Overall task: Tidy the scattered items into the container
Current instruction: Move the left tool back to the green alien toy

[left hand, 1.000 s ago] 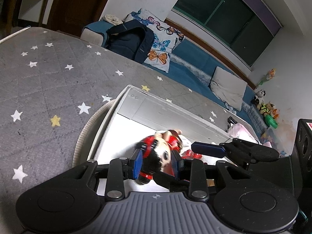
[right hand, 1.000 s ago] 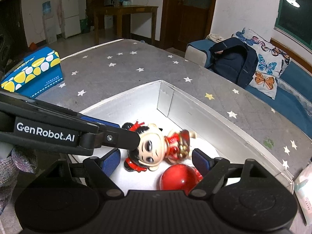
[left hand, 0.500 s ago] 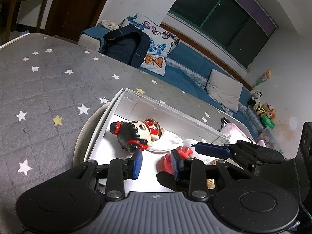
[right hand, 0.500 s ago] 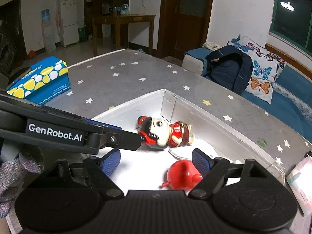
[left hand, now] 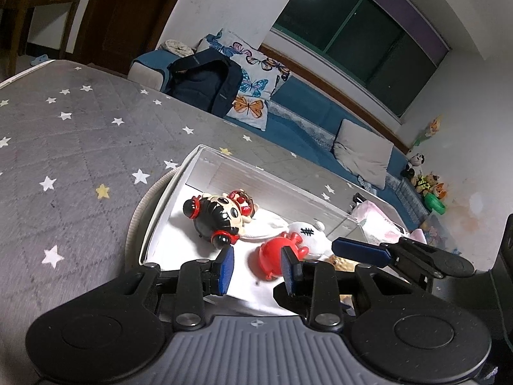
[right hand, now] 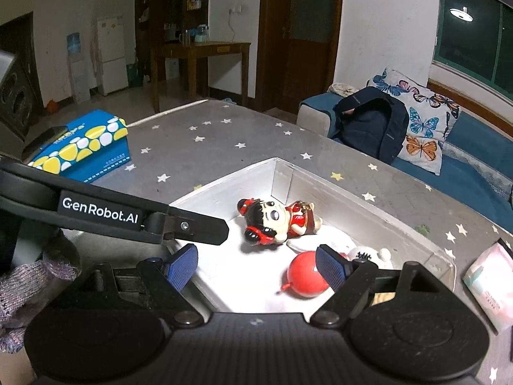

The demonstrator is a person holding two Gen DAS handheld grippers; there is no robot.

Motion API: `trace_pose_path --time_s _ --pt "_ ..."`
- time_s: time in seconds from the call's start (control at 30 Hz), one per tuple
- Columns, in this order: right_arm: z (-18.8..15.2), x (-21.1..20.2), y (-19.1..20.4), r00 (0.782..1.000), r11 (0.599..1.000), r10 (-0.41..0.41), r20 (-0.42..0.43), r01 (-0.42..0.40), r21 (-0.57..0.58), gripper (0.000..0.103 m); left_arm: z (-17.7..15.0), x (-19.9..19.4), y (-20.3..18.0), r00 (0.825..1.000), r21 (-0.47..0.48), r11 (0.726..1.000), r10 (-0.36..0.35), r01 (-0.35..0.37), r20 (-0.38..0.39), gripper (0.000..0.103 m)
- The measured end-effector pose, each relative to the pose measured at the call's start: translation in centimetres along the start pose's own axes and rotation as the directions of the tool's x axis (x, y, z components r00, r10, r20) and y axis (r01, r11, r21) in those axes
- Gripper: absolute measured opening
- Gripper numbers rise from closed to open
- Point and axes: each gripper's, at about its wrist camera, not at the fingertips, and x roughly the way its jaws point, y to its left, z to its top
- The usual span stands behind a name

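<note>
A white box (left hand: pixel 205 166) (right hand: pixel 352 192) sits on the grey star-patterned mat. Inside it lie a doll with black hair and red dress (left hand: pixel 221 215) (right hand: pixel 275 218), a red round toy (left hand: pixel 272 256) (right hand: pixel 304 277) and a white plush toy (left hand: pixel 307 234) (right hand: pixel 368 253). My left gripper (left hand: pixel 256 268) is open and empty, above the box's near edge, short of the doll. My right gripper (right hand: pixel 256 268) is open and empty over the box's near side, by the red toy. The left gripper's finger (right hand: pixel 192 224) crosses the right wrist view.
A blue and yellow tissue box (right hand: pixel 80 144) stands on the mat at the left. A pink packet (right hand: pixel 487 285) lies right of the box. A dark backpack (right hand: pixel 372 122) and butterfly cushions (left hand: pixel 253 86) lie on the blue bench behind the mat.
My left gripper opened and let the doll go into the box, then drew back. The doll now lies on the box floor. The right gripper also pulled back a little.
</note>
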Motion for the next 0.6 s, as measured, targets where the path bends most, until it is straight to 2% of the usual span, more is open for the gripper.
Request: trace_pose_path --time_s 0.43,0.6 --pt "-4.3 -3.5 2.6 0.998 0.999 -0.013 0.056 0.010 0.038 0.082 -3.6 -2.9 -0.2 1.000 0.020 1.000 -0.013 0.013 0.000 0.034" --pt "-6.3 -3.9 3.3 0.998 0.998 -0.017 0.066 0.012 0.068 0.082 -4.8 -3.0 0.3 1.000 0.013 1.000 -0.008 0.009 -0.023 0.034"
